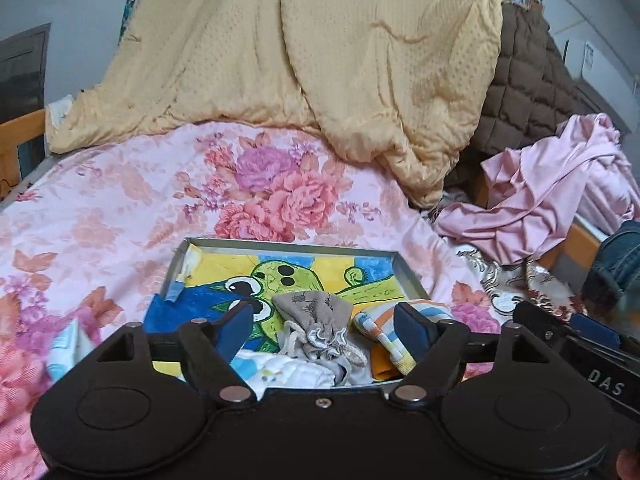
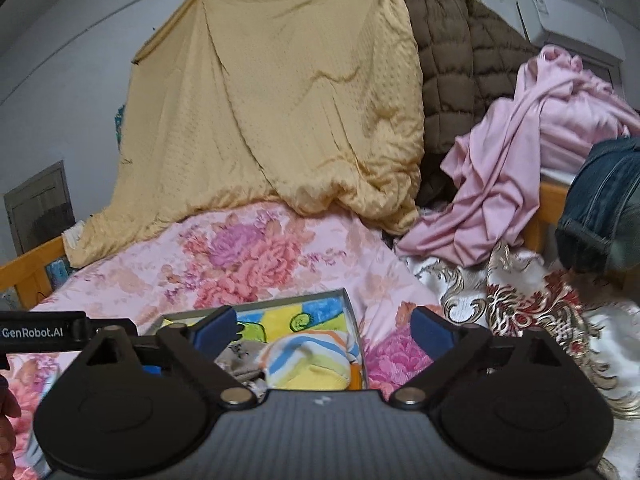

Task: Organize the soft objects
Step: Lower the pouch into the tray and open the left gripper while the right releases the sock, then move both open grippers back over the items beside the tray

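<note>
Left hand-held gripper [image 1: 322,322]: released. Your jaws stand wide with nothing between the pads; the grey pouch shows in the gap but lies below and apart from them.
Right hand-held gripper [image 2: 322,330]: released, jaws at full spread, pads bare. The striped sock lies below the gap, untouched.
Tray [image 1: 304,246]: shallow metal tray on the bed, lined with a bright frog drawing. It holds all the small soft items, bunched at the end nearest you.
Grey pouch [image 1: 316,322]: in the tray, near its middle, just beside the sock. Its gathered drawstring neck points toward you and the closed end points away, so the long axis runs roughly front to back.
Striped sock [image 2: 308,360]: at the right side of the tray, close to the wall. Its long axis appears to run diagonally, from the far left toward the near right corner; which end is the toe cannot be told.
White cloth [image 1: 296,368]: crumpled at the near edge of the tray, partly under the pouch; no clear axis.
Handling: expect all three to be light, limp and easily squeezed, with no risk of breakage. They will sag and may drag a neighbour along.
Grip point: pinch the pouch at its bunched neck, and the sock across its thick middle.
Bed [image 1: 120,208]: floral cover, with a yellow quilt [image 1: 320,60] piled behind.
</note>
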`<state>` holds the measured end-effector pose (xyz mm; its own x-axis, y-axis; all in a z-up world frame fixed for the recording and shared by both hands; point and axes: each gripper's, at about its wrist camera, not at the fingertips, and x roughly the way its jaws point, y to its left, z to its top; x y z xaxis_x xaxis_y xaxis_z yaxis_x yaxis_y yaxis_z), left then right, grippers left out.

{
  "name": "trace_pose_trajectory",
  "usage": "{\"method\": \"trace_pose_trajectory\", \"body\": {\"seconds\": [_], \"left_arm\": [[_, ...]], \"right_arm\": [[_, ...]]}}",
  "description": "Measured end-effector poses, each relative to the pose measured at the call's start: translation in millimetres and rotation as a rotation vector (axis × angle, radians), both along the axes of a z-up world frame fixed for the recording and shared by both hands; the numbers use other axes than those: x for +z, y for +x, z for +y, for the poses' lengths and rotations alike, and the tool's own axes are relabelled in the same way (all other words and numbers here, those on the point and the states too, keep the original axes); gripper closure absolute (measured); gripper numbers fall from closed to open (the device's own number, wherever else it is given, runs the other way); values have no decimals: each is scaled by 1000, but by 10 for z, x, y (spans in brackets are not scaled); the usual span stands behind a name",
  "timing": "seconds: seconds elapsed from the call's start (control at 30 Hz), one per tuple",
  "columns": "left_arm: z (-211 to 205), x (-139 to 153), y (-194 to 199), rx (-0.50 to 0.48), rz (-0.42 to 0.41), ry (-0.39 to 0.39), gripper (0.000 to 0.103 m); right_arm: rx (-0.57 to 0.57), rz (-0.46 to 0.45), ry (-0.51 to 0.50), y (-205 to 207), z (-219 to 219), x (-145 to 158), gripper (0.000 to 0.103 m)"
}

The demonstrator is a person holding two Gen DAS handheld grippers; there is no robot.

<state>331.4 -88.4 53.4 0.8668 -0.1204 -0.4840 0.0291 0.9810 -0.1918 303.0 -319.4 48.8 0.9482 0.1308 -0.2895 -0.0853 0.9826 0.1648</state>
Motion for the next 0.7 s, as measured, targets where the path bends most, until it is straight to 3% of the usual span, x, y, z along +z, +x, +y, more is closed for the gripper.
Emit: {"method": "trace_pose_trajectory", "body": {"seconds": [0.33, 0.7], "left_arm": [[195, 163, -656, -33, -66, -20, 1], [438, 60, -1259, -10, -89, -51, 1]], "right_arm": [[-46, -43, -5, -550, 6, 163, 0], [-24, -38, -74, -1060, 257, 8, 0]]}}
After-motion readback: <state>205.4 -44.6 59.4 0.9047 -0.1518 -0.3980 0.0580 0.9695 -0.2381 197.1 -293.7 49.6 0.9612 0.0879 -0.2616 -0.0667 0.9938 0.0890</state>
